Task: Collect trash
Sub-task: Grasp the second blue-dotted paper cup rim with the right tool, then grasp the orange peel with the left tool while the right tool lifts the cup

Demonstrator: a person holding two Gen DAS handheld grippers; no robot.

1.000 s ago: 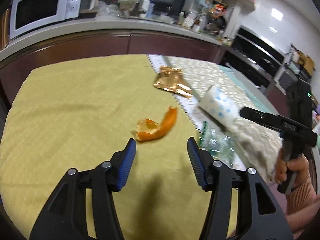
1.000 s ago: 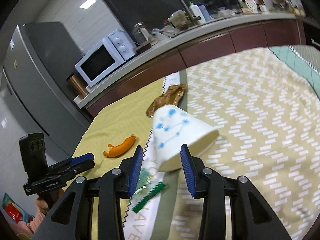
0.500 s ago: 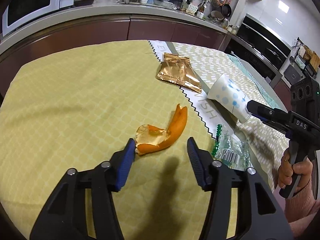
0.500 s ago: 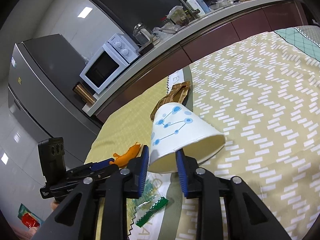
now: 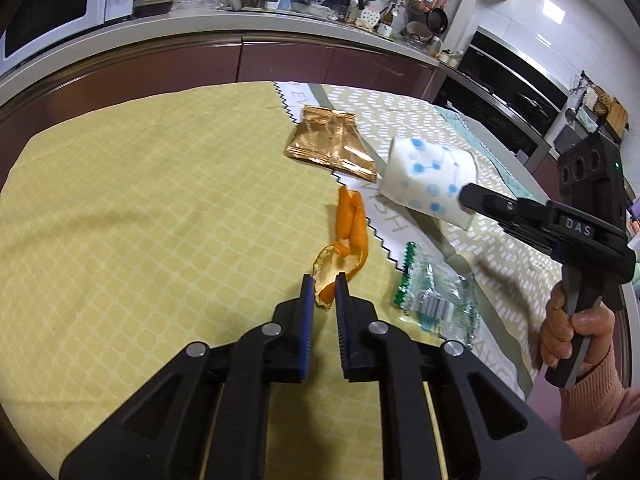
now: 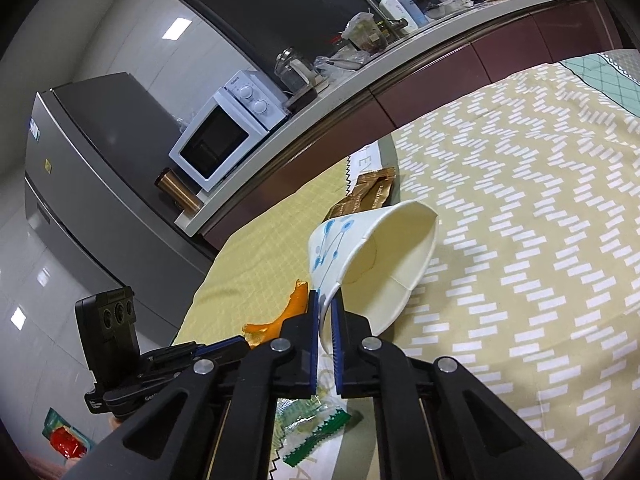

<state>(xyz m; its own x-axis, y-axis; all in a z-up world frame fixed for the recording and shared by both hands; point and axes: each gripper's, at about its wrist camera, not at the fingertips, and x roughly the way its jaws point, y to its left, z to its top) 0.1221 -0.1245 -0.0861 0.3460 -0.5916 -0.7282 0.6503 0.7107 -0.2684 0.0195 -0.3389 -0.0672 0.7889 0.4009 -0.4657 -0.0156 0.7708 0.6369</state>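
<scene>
Both tools just closed: paper cup (image 6: 372, 256) empty, pinched

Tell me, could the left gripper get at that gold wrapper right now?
Probably not yet: the left gripper is shut on the orange peel, so its jaws are occupied. The gold wrapper lies uncovered farther back.

Both grippers' jaws just closed, L (image 5: 323, 286) & R (image 6: 325, 304).

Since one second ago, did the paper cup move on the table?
Yes. The paper cup, pinched at its rim by the right tool, has tipped up, its mouth now off the patterned cloth, while the gold wrapper behind lies unmoved.
</scene>
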